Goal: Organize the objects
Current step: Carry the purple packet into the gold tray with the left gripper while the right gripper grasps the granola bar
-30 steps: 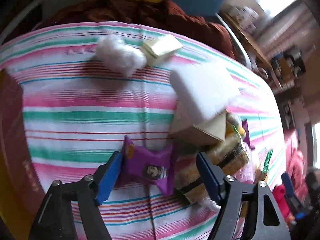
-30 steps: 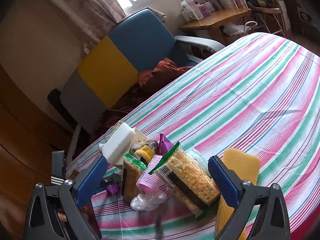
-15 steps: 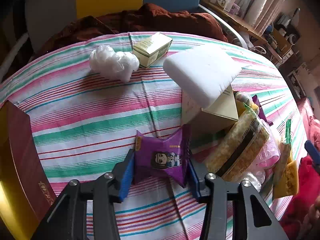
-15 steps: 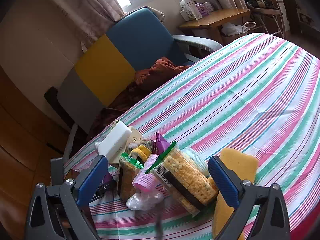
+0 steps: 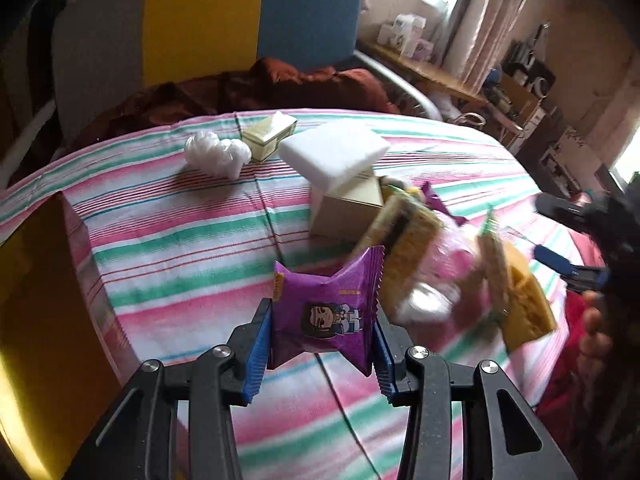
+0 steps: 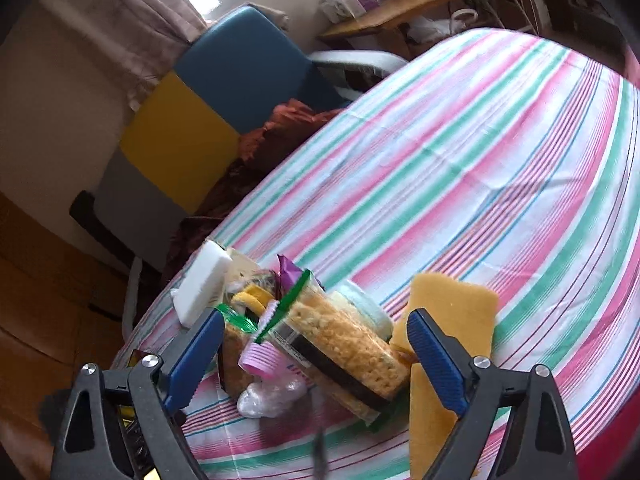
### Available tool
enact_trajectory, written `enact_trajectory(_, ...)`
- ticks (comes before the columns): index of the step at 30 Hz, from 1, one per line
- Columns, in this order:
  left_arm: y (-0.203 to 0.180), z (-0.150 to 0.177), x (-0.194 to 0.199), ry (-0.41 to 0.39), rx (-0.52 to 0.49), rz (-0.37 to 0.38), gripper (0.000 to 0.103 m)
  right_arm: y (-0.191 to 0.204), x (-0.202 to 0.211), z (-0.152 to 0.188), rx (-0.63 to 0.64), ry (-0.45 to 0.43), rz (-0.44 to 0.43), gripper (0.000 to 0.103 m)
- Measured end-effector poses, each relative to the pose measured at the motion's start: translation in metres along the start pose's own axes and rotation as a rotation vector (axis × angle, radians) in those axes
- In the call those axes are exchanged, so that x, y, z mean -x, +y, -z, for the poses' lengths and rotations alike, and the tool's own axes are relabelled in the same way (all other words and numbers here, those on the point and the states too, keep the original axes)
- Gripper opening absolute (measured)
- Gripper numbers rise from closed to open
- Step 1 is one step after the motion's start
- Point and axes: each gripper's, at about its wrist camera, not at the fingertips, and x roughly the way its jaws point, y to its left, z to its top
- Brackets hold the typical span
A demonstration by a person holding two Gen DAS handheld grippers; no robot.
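Observation:
My left gripper [image 5: 322,346] is shut on a purple snack packet [image 5: 326,310] and holds it above the striped tablecloth [image 5: 180,248]. Behind it lies a pile: a white foam block [image 5: 334,152] on a tan box [image 5: 352,206], cracker packs [image 5: 404,248] and a yellow sponge [image 5: 524,304]. My right gripper [image 6: 316,354] is open and empty, its fingers on either side of a cracker pack [image 6: 344,346], a pink roller [image 6: 262,362] and the yellow sponge [image 6: 452,300]. The white block [image 6: 200,290] stands at the pile's left.
A crumpled white bag [image 5: 218,154] and a small pale green box [image 5: 270,136] lie at the table's far edge. A brown-and-yellow box [image 5: 40,320] stands at the left. A blue, yellow and grey armchair [image 6: 208,92] with a rust cloth is behind the table.
My left gripper closed around the purple packet and lifted it off the cloth. My right gripper moved a little closer to the pile, still open.

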Motion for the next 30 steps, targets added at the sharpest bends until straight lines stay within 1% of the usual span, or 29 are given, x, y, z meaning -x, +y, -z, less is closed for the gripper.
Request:
enact_trajectory(3,0.0,0.008,0.013,-0.021,-0.004,0.025,0.045,0.008,-0.007,0.004,0.044,0.031,0.038,0.095)
enact_trajectory(7,0.004,0.017,0.031,-0.048,0.016,0.067,0.045,0.024,-0.019,0.01,0.143,0.07,0.12,0.095)
enact_trajectory(11,0.012,0.027,0.052,-0.077,0.038,0.088,0.046,0.029,-0.032,0.013,0.186,0.105,0.211,0.095)
enact_trajectory(14,0.02,0.035,0.066,-0.095,0.063,0.099,0.046,0.03,-0.042,0.017,0.218,0.136,0.245,0.095)
enact_trajectory(16,0.026,0.04,0.073,-0.106,0.079,0.103,0.046,0.034,-0.047,0.021,0.258,0.151,0.288,0.094)
enact_trajectory(17,0.029,0.042,0.075,-0.11,0.084,0.104,0.046,0.033,-0.048,0.022,0.266,0.158,0.299,0.092)
enact_trajectory(18,0.032,0.044,0.078,-0.116,0.09,0.104,0.046,0.033,-0.048,0.023,0.272,0.16,0.311,0.083)
enact_trajectory(19,0.035,0.046,0.081,-0.122,0.097,0.103,0.046,0.033,-0.048,0.023,0.273,0.157,0.32,0.068)
enact_trajectory(20,0.039,0.048,0.085,-0.129,0.106,0.102,0.046,0.032,-0.046,0.023,0.268,0.151,0.315,0.059)
enact_trajectory(21,0.041,0.05,0.088,-0.133,0.113,0.102,0.046,0.031,-0.042,0.022,0.261,0.137,0.308,0.046)
enact_trajectory(23,0.047,0.055,0.096,-0.146,0.127,0.099,0.046,0.031,-0.032,0.02,0.252,0.097,0.303,0.044)
enact_trajectory(25,0.053,0.058,0.106,-0.163,0.134,0.09,0.046,0.035,-0.018,0.021,0.247,0.062,0.274,0.041)
enact_trajectory(27,0.063,0.062,0.118,-0.185,0.147,0.076,0.046,0.042,-0.003,0.026,0.266,0.033,0.258,0.041)
enact_trajectory(30,0.08,0.068,0.132,-0.211,0.176,0.06,0.046,0.064,0.024,0.036,0.306,-0.005,0.196,0.041)
